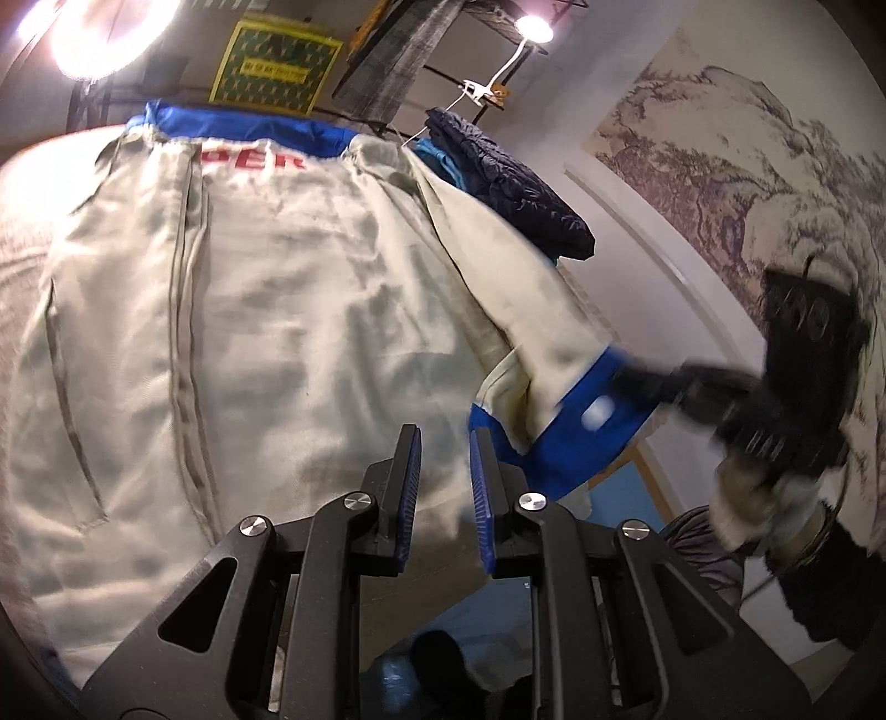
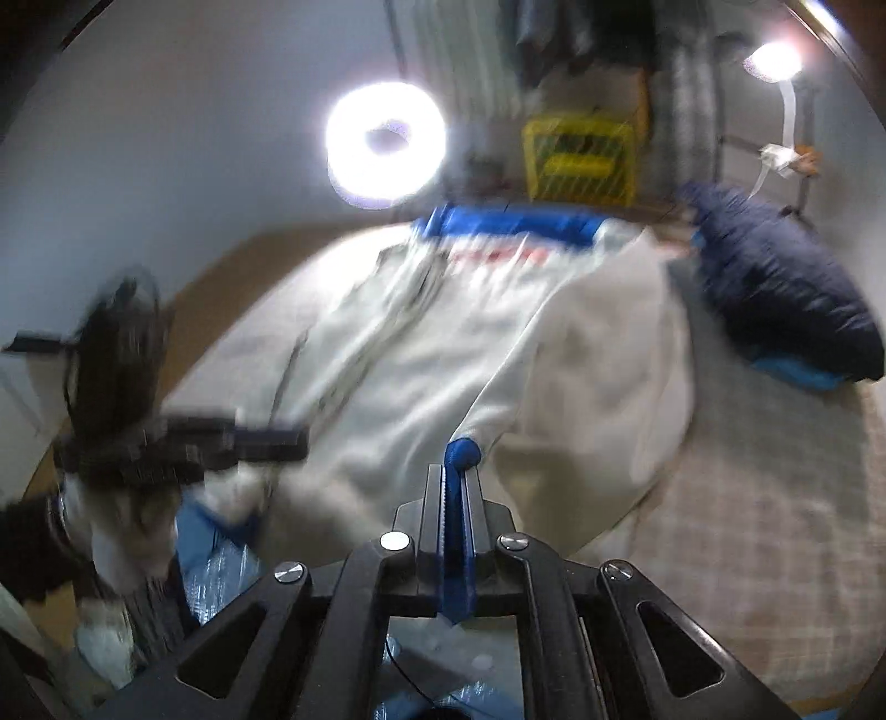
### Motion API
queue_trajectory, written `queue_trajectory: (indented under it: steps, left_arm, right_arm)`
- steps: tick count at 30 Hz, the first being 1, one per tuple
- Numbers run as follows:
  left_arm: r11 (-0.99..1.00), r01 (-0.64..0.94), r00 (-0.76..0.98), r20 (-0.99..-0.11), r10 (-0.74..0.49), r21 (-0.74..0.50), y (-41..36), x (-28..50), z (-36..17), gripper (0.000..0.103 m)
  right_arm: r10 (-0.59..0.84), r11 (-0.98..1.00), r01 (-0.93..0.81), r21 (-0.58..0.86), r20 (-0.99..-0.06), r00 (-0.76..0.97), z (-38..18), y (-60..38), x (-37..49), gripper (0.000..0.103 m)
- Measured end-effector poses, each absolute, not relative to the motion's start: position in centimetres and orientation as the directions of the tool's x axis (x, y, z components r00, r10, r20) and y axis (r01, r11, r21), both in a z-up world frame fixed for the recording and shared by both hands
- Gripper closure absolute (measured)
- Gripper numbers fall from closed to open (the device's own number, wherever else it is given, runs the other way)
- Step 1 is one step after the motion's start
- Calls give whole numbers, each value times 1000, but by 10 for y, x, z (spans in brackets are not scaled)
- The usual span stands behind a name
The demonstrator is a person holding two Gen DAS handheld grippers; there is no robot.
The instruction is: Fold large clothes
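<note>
I see one white jacket (image 1: 266,310) with blue trim spread flat on the bed (image 2: 775,526), filling the centre of both views; red letters sit near its blue collar at the upper middle. My left tool (image 1: 446,471) sits at the lower centre of the left view, just over the jacket's near hem, pads apart with nothing between them, only cloth below. My right tool (image 2: 455,487) is at the lower centre of the right view, pads pressed together on the blue cuff (image 2: 462,451) of the jacket's sleeve. In the left view that same tool (image 1: 653,382) shows blurred at the right middle, pinching the blue cuff, the sleeve lifted off the body of the jacket and stretched toward the right edge. In the right view the left tool (image 2: 271,440) appears blurred at the left middle, over the jacket's left side.

Count: one jacket, two tools, two lamps, one dark bundle. A folded navy quilted garment (image 1: 515,183) lies on the bed at the upper right, just beside the jacket's shoulder. A ring light (image 2: 386,145) glares at the top, a small lamp (image 1: 533,27) further right. A yellow-green box (image 1: 275,69) stands behind the collar. A landscape painting (image 1: 747,183) covers the wall at the right of the left view. Nothing lies on top of the jacket.
</note>
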State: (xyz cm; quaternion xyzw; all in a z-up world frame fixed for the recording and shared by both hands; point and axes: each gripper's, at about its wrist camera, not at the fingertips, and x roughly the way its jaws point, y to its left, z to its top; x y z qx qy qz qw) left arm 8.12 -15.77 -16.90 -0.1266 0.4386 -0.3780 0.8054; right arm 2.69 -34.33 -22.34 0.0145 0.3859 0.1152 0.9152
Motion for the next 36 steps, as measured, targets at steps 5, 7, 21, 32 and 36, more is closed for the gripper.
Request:
queue_trajectory:
  steps: [5, 7, 21, 32, 36]
  left_arm:
    - [640, 434, 283, -579, -765, -634, -162, 91, -185, 57]
    - [624, 417, 264, -568, -779, -661, -170, 97, -190, 56]
    - [732, 349, 337, -651, -681, -585, -208, 134, -217, 40]
    - [667, 348, 239, -626, -742, -658, -224, 144, -245, 98]
    - [603, 427, 220, -570, -792, -674, -230, 132, -225, 99]
  right_arm:
    - [267, 946, -309, 104, -788, 555, -259, -325, 37, 97]
    - [284, 936, -335, 110, -799, 530, -261, -325, 36, 91]
    - [251, 968, -163, 192, -694, 675, -170, -432, 85, 56]
    - [119, 976, 53, 210, -725, 679, -154, -482, 286, 44]
    - [84, 958, 155, 241, -753, 652, -170, -496, 351, 44]
